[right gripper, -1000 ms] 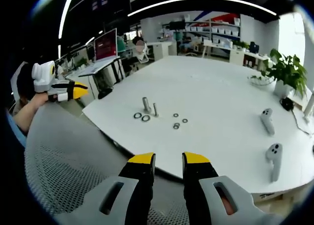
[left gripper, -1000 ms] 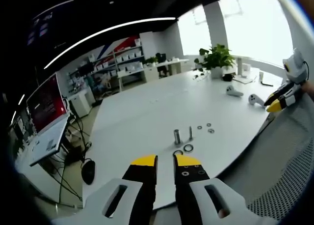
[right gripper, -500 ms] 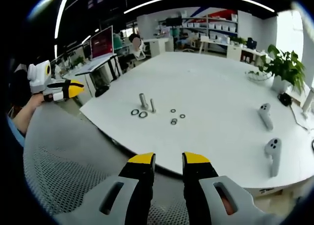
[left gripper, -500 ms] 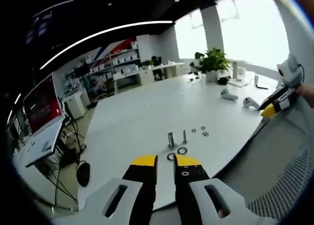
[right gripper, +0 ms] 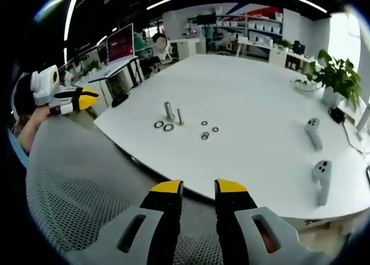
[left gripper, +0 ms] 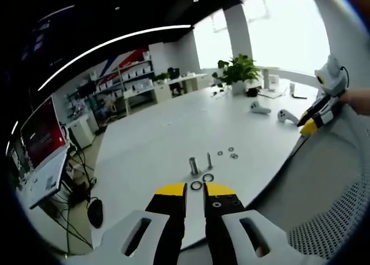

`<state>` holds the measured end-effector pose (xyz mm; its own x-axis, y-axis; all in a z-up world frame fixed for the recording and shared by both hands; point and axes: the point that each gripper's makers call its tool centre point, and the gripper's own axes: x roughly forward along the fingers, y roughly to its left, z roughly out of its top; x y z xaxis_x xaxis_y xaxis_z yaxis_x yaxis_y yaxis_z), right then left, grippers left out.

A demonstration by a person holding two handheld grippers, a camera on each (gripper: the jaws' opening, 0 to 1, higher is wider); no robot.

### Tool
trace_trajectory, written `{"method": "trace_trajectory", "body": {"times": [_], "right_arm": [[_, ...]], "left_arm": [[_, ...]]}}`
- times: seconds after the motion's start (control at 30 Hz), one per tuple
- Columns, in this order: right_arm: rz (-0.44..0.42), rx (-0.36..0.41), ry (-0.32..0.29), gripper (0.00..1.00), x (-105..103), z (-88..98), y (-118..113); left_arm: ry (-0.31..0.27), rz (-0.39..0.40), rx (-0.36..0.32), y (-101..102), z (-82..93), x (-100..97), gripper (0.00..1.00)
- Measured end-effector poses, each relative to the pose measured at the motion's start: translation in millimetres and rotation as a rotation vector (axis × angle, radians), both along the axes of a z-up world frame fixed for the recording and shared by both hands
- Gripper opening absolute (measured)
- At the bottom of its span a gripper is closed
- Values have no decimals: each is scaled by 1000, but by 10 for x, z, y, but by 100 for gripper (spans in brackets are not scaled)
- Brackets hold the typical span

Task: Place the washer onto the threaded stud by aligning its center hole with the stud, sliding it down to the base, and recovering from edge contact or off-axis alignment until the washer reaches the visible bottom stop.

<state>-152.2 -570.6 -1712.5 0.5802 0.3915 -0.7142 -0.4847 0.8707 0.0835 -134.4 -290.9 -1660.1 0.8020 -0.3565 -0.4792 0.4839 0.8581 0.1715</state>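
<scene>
White table [right gripper: 260, 97] bears the threaded stud [right gripper: 180, 116] beside 2 washers [right gripper: 163, 126]; both grippers' jaws narrowly parted, empty.

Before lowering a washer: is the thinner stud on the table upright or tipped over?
Upright. The thin stud stands vertically on the white table, beside a thicker post, with loose washers lying flat nearby.

From my left gripper view, the thin grey metal stud [left gripper: 208, 160] was too small for me to make out any thread. My yellow-tipped jaws cut off the near edge of one flat grey metal washer [left gripper: 196, 186]. The three small rings [right gripper: 208, 129] beyond were perhaps washers, too tiny to tell.
</scene>
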Motion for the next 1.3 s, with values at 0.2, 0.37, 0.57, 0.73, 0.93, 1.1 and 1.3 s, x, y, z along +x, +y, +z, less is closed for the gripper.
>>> {"method": "trace_trajectory", "body": {"times": [0.2, 0.37, 0.57, 0.73, 0.93, 1.1, 1.3], "right_arm": [[66, -7, 12, 24, -39, -22, 48], [102, -7, 11, 24, -57, -26, 90], [190, -15, 109, 24, -168, -78, 147], [360, -63, 52, 25, -81, 17, 133], [467, -32, 34, 28, 159, 115, 42], [556, -30, -3, 34, 486, 78, 44], [630, -55, 17, 34, 761, -140, 129]], "left_arm": [[59, -16, 29, -22, -105, -34, 9], [53, -7, 31, -2, -101, -37, 9], [84, 26, 30, 72, -150, -48, 9], [16, 95, 1, 163, -26, 36, 8], [-7, 194, -33, 317, 27, 74, 6], [-54, 239, -33, 397, 89, 96, 6], [-28, 249, -41, 445, 31, 98, 6]]}}
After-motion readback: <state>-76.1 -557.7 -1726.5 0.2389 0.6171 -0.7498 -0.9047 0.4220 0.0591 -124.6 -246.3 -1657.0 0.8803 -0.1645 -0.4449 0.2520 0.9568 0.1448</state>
